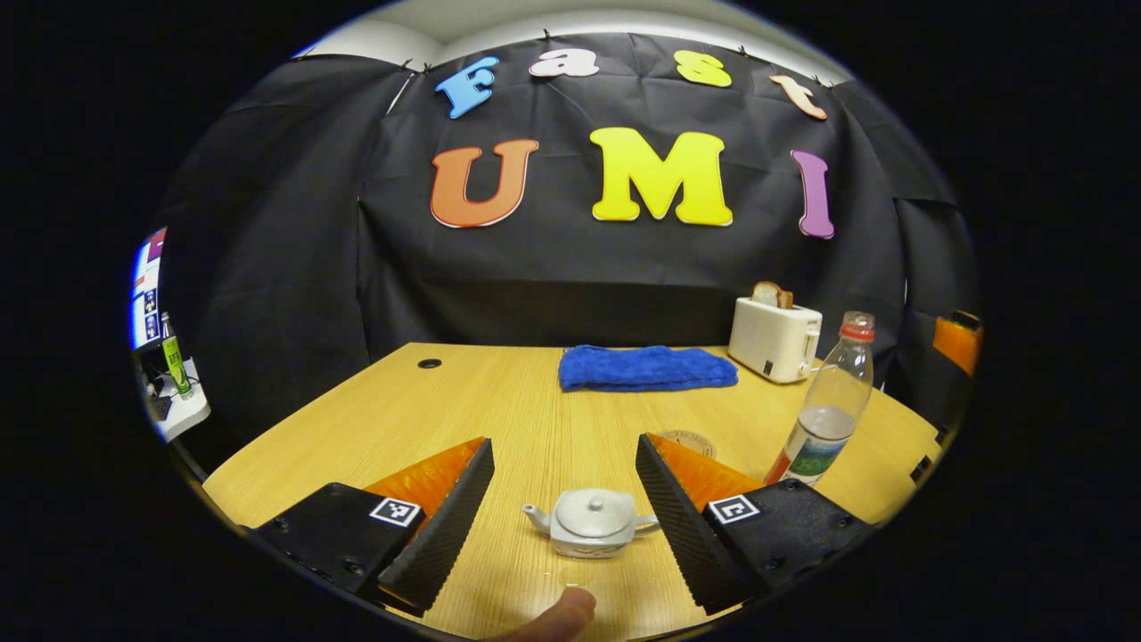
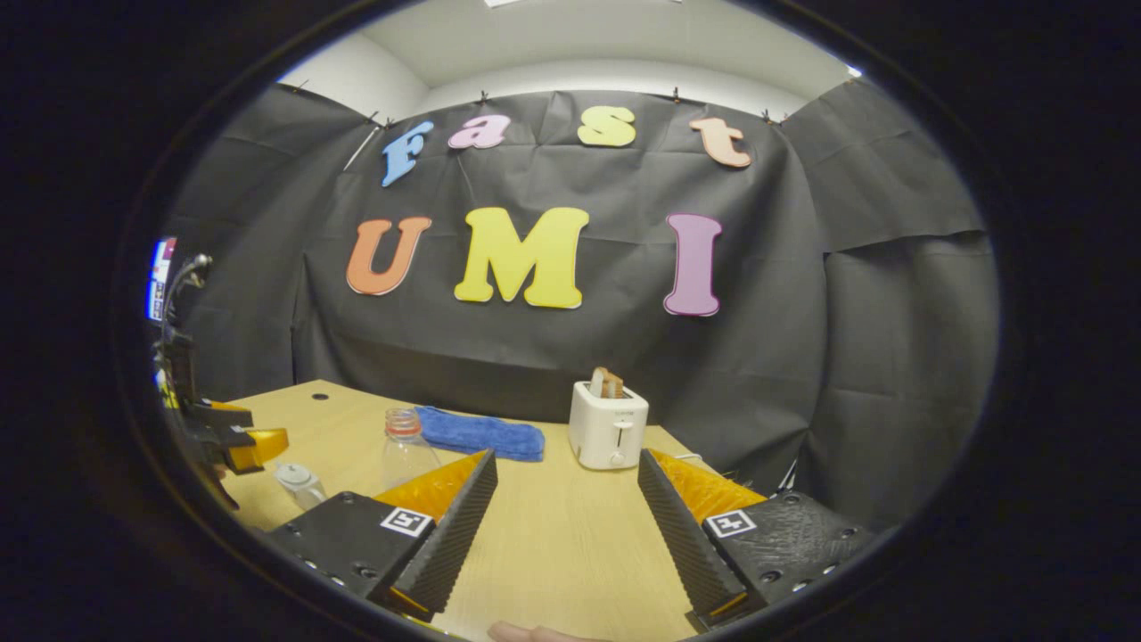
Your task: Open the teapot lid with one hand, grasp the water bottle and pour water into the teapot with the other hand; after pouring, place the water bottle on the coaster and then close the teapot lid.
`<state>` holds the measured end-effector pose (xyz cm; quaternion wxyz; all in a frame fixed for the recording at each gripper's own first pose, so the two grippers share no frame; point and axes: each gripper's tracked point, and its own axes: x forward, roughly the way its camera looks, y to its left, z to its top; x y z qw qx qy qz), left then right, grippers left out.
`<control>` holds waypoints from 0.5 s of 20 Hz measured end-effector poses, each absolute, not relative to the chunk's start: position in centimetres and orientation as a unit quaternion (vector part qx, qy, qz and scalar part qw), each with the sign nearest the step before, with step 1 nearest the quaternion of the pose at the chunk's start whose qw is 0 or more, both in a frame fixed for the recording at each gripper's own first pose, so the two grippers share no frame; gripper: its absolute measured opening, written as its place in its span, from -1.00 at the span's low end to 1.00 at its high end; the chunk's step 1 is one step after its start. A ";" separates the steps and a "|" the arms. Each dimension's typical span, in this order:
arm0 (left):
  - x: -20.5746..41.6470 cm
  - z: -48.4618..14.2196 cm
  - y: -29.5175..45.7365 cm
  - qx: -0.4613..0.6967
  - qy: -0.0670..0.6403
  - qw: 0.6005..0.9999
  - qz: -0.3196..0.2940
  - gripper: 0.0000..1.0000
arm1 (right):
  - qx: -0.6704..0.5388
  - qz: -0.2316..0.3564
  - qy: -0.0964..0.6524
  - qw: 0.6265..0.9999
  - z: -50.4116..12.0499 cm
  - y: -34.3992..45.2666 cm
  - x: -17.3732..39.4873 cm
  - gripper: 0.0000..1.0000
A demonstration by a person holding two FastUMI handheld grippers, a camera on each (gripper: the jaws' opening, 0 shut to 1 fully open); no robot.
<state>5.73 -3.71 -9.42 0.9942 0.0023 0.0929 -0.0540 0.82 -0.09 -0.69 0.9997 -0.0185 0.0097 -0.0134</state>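
A small white teapot [image 1: 591, 524] with its lid on stands on the wooden table, in the gap between the fingers of my open left gripper [image 1: 563, 455], which do not touch it. A clear water bottle [image 1: 831, 406] with a red neck ring and no cap stands upright to the right, partly filled. A round brown coaster [image 1: 688, 440] lies behind the right finger. In the right gripper view my right gripper [image 2: 567, 464] is open and empty above the table; the bottle [image 2: 406, 448] and teapot [image 2: 299, 483] are at its left, next to the left gripper [image 2: 239, 443].
A folded blue towel [image 1: 647, 367] lies at the back of the table [image 1: 499, 401]. A white toaster [image 1: 774, 337] with bread in it stands at the back right. Black cloth walls close the booth. A fingertip [image 1: 560, 617] shows at the bottom edge.
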 end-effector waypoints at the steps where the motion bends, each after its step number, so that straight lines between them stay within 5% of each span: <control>1: 6.2 -10.0 -4.0 0.002 0.095 0.994 -0.056 1.00 | -0.020 -0.013 0.011 1.000 -0.9 -0.1 0.8 0.91; 4: 7.1 -10.6 -5.0 0.010 0.082 0.994 -0.069 0.99 | -0.022 -0.014 0.013 1.000 -1.0 0.0 0.9 0.90; 10: 8.2 -12.2 -6.4 0.010 0.079 0.993 -0.088 0.51 | -0.022 -0.013 0.020 0.999 -1.2 0.0 1.1 0.91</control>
